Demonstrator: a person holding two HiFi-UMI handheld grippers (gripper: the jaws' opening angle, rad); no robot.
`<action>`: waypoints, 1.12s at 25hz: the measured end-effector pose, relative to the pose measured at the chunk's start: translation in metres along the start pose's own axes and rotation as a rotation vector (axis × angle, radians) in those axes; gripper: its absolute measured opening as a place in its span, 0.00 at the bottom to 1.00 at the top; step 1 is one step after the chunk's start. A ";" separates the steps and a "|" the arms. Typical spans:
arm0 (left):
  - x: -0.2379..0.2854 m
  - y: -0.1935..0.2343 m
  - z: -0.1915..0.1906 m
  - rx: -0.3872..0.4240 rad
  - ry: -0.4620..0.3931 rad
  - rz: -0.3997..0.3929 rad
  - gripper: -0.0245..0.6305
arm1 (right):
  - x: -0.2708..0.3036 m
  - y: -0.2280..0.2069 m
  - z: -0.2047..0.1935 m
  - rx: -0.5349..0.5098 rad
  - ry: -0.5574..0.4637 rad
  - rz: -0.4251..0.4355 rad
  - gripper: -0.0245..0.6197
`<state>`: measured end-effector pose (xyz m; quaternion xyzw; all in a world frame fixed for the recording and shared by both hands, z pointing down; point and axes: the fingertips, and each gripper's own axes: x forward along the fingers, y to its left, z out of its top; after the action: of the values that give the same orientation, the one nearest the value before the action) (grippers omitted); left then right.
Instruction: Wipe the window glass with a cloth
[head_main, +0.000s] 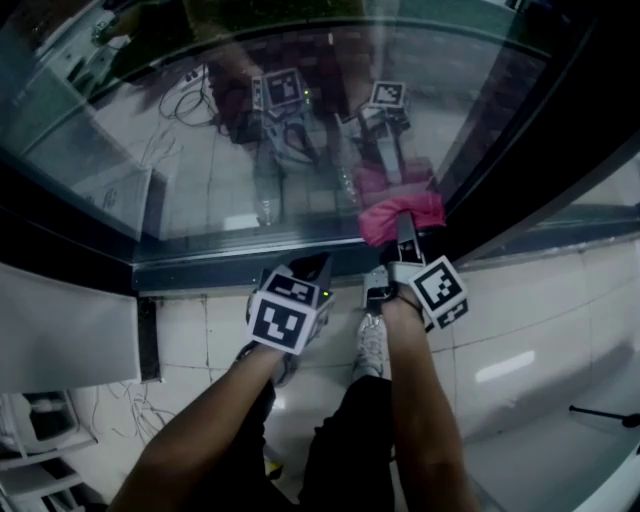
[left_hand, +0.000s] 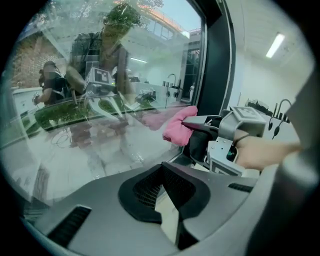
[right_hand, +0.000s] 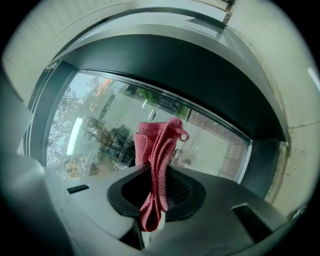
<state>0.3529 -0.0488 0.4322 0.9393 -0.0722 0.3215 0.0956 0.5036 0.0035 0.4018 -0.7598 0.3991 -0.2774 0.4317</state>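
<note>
The window glass (head_main: 200, 150) fills the top of the head view, full of reflections. A pink cloth (head_main: 402, 213) is bunched against its lower edge, and my right gripper (head_main: 405, 238) is shut on it. In the right gripper view the cloth (right_hand: 157, 165) stands up between the jaws with a tail hanging down, in front of the glass (right_hand: 100, 130). My left gripper (head_main: 316, 266) is just left of the right one, near the sill, shut on nothing. The left gripper view shows its jaws meeting (left_hand: 162, 169), with the cloth (left_hand: 177, 129) to their right.
A dark bottom frame (head_main: 200, 268) and a dark mullion (head_main: 540, 150) border the pane. Below lie white floor tiles (head_main: 520, 340), the person's shoe (head_main: 372, 345), a white panel (head_main: 60, 330) at the left with cables (head_main: 110, 410), and a thin black stand leg (head_main: 600, 412).
</note>
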 end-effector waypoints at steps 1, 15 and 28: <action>0.002 0.000 -0.001 -0.003 0.005 -0.002 0.04 | 0.002 -0.003 -0.001 0.006 0.001 -0.005 0.10; 0.025 -0.005 -0.038 -0.073 0.100 -0.023 0.04 | 0.003 -0.086 -0.029 0.083 0.041 -0.173 0.10; 0.033 0.009 -0.050 -0.108 0.140 -0.016 0.04 | 0.005 -0.153 -0.052 0.162 0.065 -0.378 0.10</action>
<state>0.3475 -0.0484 0.4925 0.9085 -0.0750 0.3813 0.1536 0.5224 0.0233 0.5608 -0.7746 0.2394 -0.4090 0.4188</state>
